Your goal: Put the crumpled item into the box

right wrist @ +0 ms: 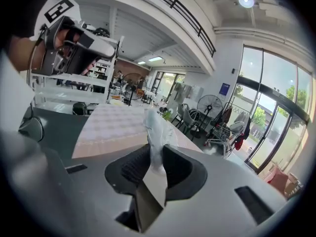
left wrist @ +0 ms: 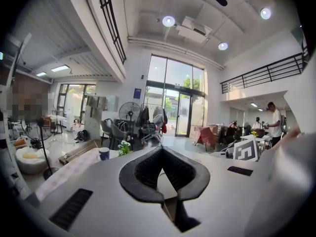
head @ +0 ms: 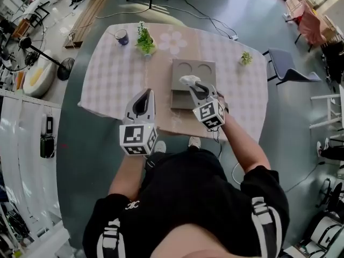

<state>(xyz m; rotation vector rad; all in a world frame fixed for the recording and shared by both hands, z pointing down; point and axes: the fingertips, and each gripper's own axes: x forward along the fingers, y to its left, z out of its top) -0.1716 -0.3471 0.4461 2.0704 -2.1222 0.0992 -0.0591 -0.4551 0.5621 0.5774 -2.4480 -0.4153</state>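
Your scene is bright with even daylight. Beyond left hand-held gripper [left wrist: 162,152], tall glazing [left wrist: 175,100] washes near white; round ceiling lamps [left wrist: 169,21] above it flare. Ahead-right of right hand-held gripper [right wrist: 157,149], windows [right wrist: 276,107] glare likewise; white crumpled item [right wrist: 155,130] between its jaws is pale, little texture. Your head view: shadows on bench [head: 107,79] faint, sheen on floor [head: 177,9] beyond grippers. All views fisheye: lines bow, both gripper views dark at corners. Gripper bodies nearest lens are soft.

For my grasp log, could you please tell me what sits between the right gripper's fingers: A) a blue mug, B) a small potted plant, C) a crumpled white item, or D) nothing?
C: the right gripper is clamped on the crumpled white item, which sticks up past its tips.
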